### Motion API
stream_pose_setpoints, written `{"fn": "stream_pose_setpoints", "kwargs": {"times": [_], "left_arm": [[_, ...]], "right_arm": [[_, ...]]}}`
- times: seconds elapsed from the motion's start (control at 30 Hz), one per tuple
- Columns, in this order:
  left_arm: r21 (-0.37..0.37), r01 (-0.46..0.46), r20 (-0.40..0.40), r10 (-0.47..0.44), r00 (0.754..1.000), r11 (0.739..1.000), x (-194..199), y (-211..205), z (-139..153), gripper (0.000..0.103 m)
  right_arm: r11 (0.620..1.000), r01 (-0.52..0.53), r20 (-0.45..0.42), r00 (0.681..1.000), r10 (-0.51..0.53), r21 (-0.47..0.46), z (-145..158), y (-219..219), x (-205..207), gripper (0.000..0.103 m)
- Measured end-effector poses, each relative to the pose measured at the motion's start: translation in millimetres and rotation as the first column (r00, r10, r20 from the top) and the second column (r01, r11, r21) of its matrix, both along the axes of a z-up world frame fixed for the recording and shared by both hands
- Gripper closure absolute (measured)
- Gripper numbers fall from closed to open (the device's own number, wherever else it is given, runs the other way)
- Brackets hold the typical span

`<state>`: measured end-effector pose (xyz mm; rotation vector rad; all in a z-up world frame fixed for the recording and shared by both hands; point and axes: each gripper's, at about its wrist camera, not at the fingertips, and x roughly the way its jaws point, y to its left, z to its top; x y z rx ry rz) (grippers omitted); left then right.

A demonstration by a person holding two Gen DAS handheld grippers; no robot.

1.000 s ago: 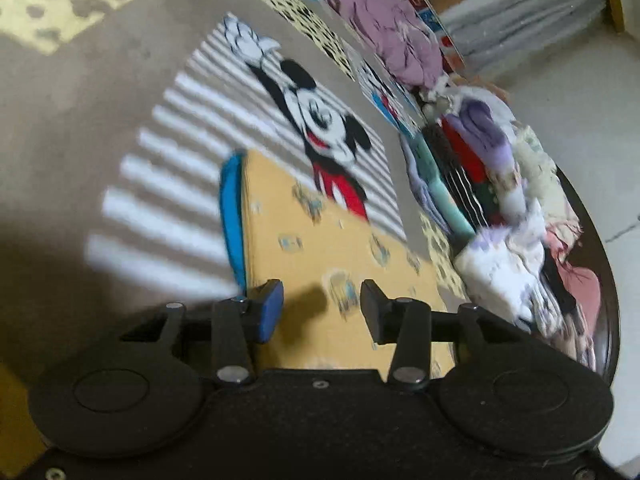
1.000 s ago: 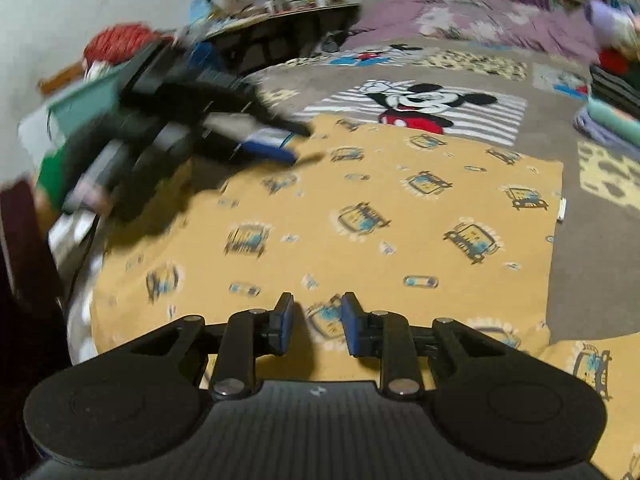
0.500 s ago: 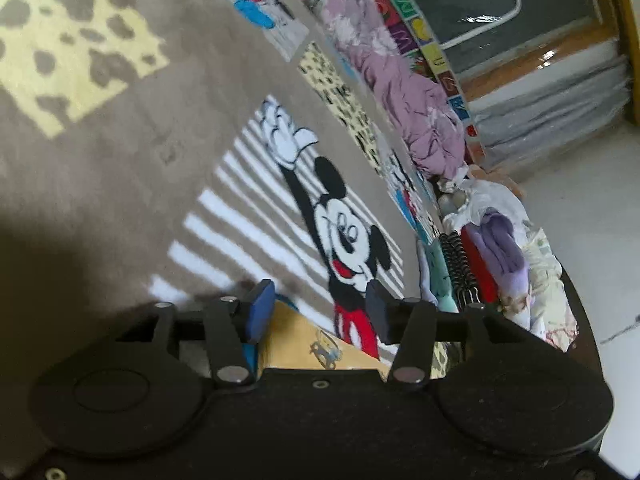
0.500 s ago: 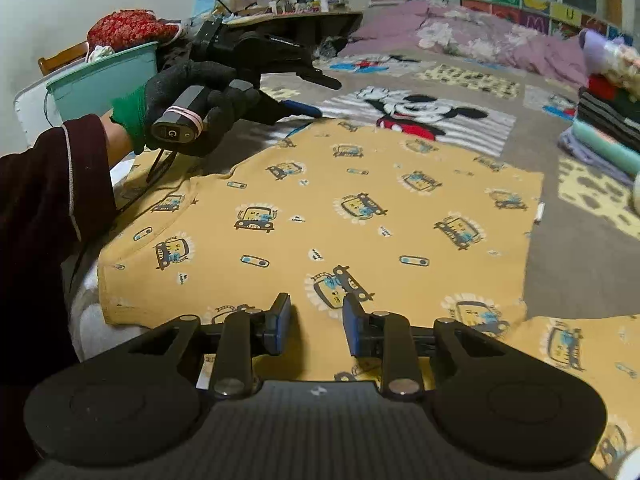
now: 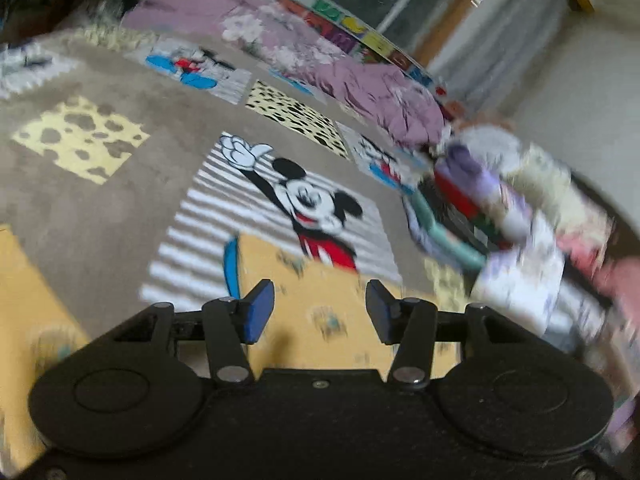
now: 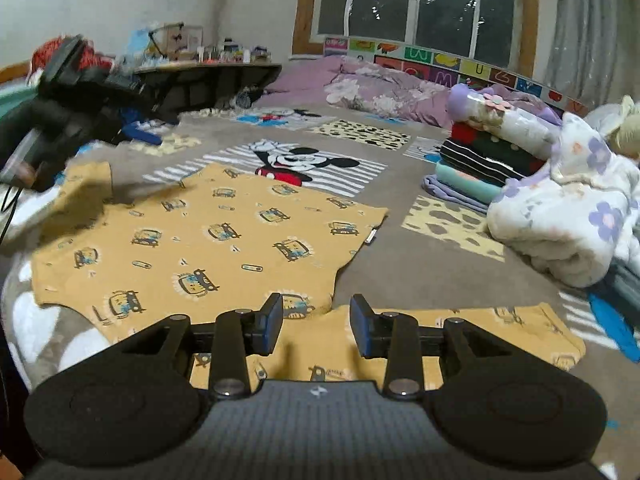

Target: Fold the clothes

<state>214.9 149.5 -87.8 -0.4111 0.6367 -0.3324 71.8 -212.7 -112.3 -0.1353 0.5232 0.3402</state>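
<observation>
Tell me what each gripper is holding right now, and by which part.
Nothing is held. The left gripper is open above the yellow shirt, and the right gripper is opening, with no cloth between its fingers.

Yellow shirt (image 6: 208, 240), cartoon-car print; grey blanket (image 6: 400, 256), mouse patches.

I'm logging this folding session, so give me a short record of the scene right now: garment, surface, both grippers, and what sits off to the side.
garment: yellow shirt with a small car print, spread flat, one sleeve out to the side
surface: grey cartoon-mouse blanket on a bed
left gripper: open, nothing between the pads, above the shirt
right gripper: jaws opening, nothing between them, above the shirt near the sleeve
side items: stack of folded clothes; white floral bundle beside it
</observation>
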Motion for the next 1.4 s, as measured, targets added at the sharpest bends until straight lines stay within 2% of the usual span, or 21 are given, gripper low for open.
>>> {"fn": "stream_pose_setpoints", "kwargs": {"times": [0.17,0.23,0.3,0.33,0.43,0.5,0.53,0.57,0.63,0.67,0.77,0.83,0.93,1.0,1.07,1.2,1.3,1.4], "left_arm": [[0.161,0.040,0.023,-0.044,0.999,0.986,-83.6,-54.9,-17.8,0.054],[0.235,0.037,0.029,-0.045,0.999,0.971,-112.2,-77.7,-25.7,0.054],[0.305,0.036,0.040,-0.051,0.998,0.952,-136.1,-99.1,-35.9,0.054],[0.347,0.042,0.042,-0.060,0.997,0.937,-142.2,-108.4,-42.1,0.054],[0.515,0.050,0.031,-0.077,0.997,0.856,-153.3,-134.0,-64.0,0.054],[0.562,0.022,0.076,-0.079,0.994,0.827,-161.6,-139.7,-66.1,0.054],[0.558,0.020,0.073,-0.074,0.995,0.829,-163.0,-138.6,-66.4,0.054],[0.535,0.036,0.041,-0.068,0.997,0.844,-161.2,-135.5,-68.4,0.054],[0.485,0.053,-0.010,-0.056,0.998,0.873,-158.5,-128.2,-71.4,0.054],[0.466,0.037,-0.001,-0.042,0.999,0.884,-161.0,-124.1,-68.7,0.054],[0.424,-0.037,0.061,0.012,0.998,0.905,-173.8,-115.5,-51.2,0.054],[0.393,-0.061,0.064,0.039,0.997,0.917,-172.9,-109.7,-47.0,0.054],[0.391,-0.043,0.020,0.038,0.999,0.919,-165.2,-110.9,-53.3,0.054],[0.414,-0.022,-0.020,0.033,0.999,0.910,-160.6,-115.3,-58.0,0.054],[0.418,-0.037,0.034,0.026,0.999,0.908,-163.2,-119.6,-50.9,0.054],[0.398,-0.037,0.116,-0.011,0.993,0.917,-166.0,-132.7,-42.0,0.054],[0.421,0.019,0.077,-0.057,0.995,0.907,-158.8,-149.8,-51.8,0.054],[0.492,0.095,0.008,-0.113,0.994,0.866,-151.9,-167.8,-63.9,0.053]], "right_arm": [[0.995,-0.085,0.023,0.996,0.084,0.056,-16.8,12.1,-15.6,0.065],[0.992,-0.121,0.030,0.992,0.120,0.038,-25.7,22.8,-21.9,0.065],[0.987,-0.159,-0.007,0.987,0.159,-0.020,-38.5,35.6,-24.2,0.066],[0.986,-0.163,-0.035,0.986,0.162,-0.041,-44.5,39.9,-24.7,0.066],[0.987,-0.130,0.002,0.991,0.131,-0.096,-42.5,46.2,-33.8,0.067],[0.989,-0.119,0.045,0.991,0.123,-0.093,-35.1,45.4,-39.4,0.067],[0.988,-0.128,0.051,0.990,0.133,-0.083,-32.6,44.3,-40.5,0.067],[0.986,-0.132,0.037,0.990,0.136,-0.100,-33.8,45.6,-39.4,0.067],[0.981,-0.155,-0.082,0.986,0.146,-0.117,-47.9,48.8,-31.8,0.066],[0.987,-0.137,-0.062,0.989,0.132,-0.085,-45.8,43.7,-34.4,0.066],[0.990,-0.105,-0.039,0.994,0.102,-0.089,-30.6,40.1,-44.9,0.067],[0.997,-0.074,-0.027,0.997,0.073,-0.037,-20.1,33.3,-54.1,0.067],[0.994,0.034,-0.061,0.998,-0.028,0.105,-12.6,11.3,-60.3,0.067],[0.961,0.151,-0.121,0.985,-0.126,0.231,-13.2,-10.7,-59.7,0.067],[0.919,0.242,-0.180,0.965,-0.193,0.312,-20.2,-29.3,-58.0,0.066],[0.821,0.345,-0.274,0.931,-0.240,0.455,-40.6,-53.0,-51.3,0.065],[0.762,0.377,-0.329,0.917,-0.226,0.527,-55.7,-62.4,-46.4,0.064],[0.749,0.365,-0.347,0.918,-0.191,0.553,-64.8,-59.8,-45.0,0.064]]}}
